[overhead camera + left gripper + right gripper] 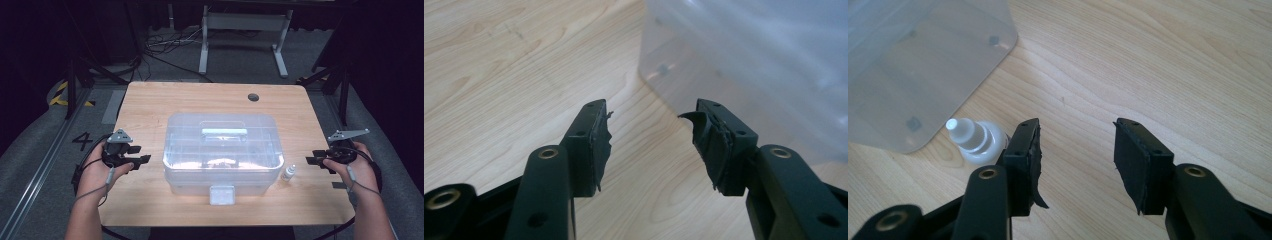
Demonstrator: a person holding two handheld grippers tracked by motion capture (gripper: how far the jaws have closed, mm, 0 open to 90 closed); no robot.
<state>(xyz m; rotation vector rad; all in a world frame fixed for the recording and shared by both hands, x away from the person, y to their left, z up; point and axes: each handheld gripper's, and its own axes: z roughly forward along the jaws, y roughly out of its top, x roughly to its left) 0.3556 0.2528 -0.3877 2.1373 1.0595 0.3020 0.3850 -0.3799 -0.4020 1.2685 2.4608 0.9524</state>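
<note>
We see a clear plastic box sitting closed at the middle of the wooden desk, its lid handle on top and its latch facing the person. A small white dropper bottle stands upright on the desk just beside the box's right front corner. The left gripper rests at the left of the box, near its side wall, its fingers apart with bare desk between them. The right gripper sits at the right, near the bottle; its fingers are also apart and hold nothing, and in the right gripper view the bottle lies just outside the left-hand finger.
</note>
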